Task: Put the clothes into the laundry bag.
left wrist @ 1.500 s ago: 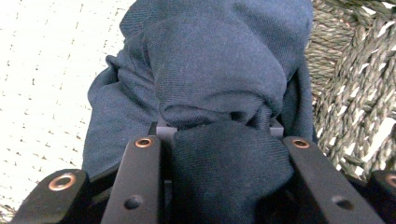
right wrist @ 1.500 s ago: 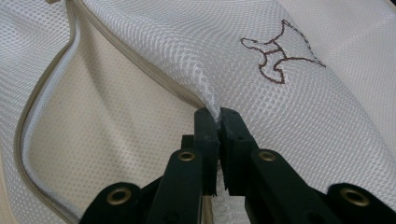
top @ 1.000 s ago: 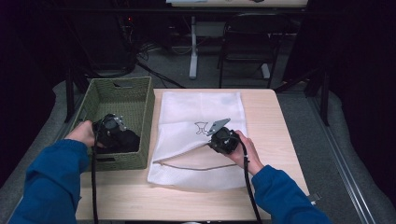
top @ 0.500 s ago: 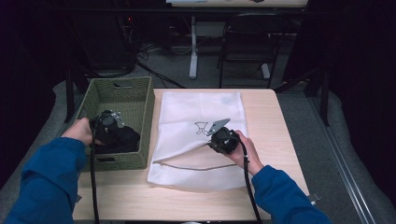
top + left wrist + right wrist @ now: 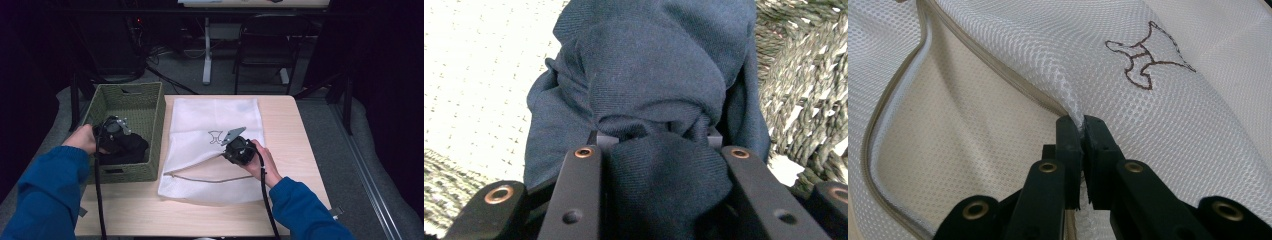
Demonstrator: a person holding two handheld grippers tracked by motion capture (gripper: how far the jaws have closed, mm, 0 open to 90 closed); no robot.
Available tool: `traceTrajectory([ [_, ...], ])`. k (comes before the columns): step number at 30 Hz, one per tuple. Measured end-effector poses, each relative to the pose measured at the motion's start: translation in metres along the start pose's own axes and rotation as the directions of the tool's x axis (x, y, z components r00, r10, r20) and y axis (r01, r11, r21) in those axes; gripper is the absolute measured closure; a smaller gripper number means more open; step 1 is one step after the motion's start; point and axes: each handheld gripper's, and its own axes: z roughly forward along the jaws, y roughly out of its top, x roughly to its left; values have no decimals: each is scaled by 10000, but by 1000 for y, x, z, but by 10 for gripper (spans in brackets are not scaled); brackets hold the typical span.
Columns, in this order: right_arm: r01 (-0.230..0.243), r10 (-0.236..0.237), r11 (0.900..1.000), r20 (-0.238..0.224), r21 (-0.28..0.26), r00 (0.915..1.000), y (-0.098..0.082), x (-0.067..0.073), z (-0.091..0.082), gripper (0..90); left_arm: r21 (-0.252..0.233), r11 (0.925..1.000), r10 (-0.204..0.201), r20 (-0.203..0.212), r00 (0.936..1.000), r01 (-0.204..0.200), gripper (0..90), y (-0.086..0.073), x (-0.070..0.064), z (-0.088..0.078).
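Left gripper view shows the left gripper clamped on dark cloth over the basket, while the right gripper pinches the mesh bag mouth up, so I'd guess bagging comes next.

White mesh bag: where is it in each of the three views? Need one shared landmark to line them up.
High view: the white mesh bag lies flat mid-table, right of the green woven basket.
Left gripper view: pale mesh at upper left, behind the dark garment.
Right gripper view: covers most of the picture, its upper layer pinched in the right gripper.
Shared landmark: the dog outline, high and right gripper views.
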Motion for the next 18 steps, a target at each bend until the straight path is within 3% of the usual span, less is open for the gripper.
traceTrajectory([
  [6, -7, 7, 10000, -1, -1, 10000, 0, 0, 0, 869, -14, 9998, -183, 72, 9998, 183, 683, 0, 2, -9],
  [18, 34, -34, 10000, -3, -11, 10000, -1, 1, 0, 869, -80, 9998, -198, -254, 9995, 196, 685, 2, 0, -35],
])
